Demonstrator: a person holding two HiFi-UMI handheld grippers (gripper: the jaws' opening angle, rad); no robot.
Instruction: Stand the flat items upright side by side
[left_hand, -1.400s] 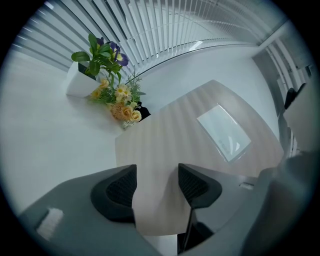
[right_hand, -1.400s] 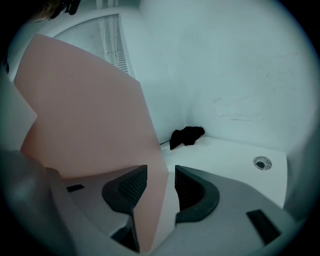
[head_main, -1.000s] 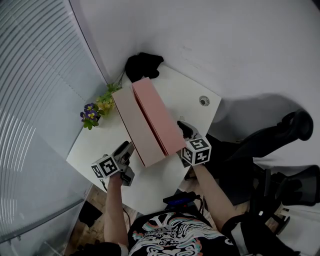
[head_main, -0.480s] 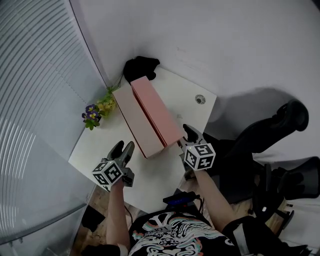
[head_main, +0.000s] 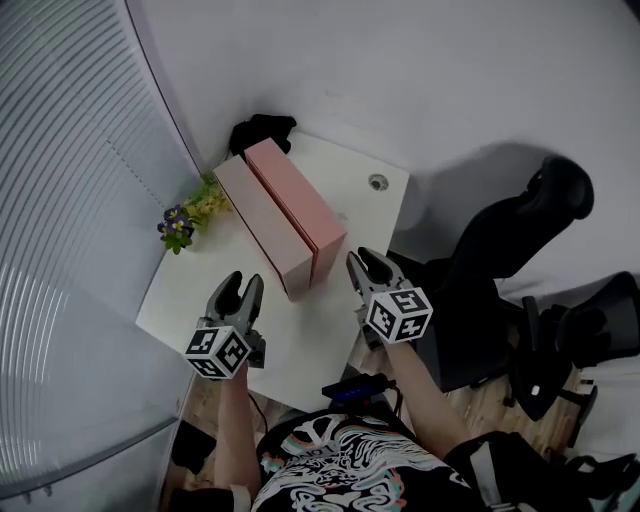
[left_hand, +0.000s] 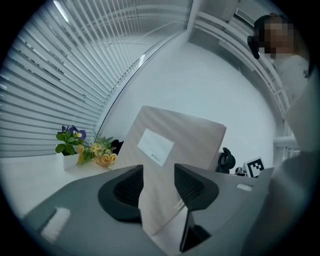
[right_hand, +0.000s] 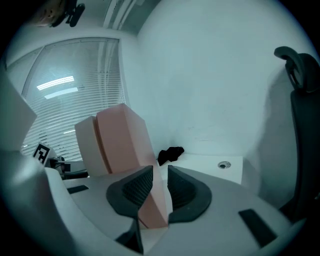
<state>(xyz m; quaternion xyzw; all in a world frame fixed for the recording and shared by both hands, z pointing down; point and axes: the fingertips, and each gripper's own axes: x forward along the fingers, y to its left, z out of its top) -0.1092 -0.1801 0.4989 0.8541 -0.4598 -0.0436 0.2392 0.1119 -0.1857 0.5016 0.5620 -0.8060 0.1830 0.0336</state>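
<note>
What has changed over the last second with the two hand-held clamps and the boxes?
Both grippers drew back from the boxes toward the person: the left gripper away from the beige box, the right gripper away from the pink box. Their jaws have just been closing, with nothing between them. The two boxes stayed upright side by side on the white table, and the flowers kept their place.

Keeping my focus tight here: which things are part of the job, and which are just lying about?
Job: beige box, pink box, both upright side by side on the desk.
Lying about: flowers, black bundle, chair.
</note>
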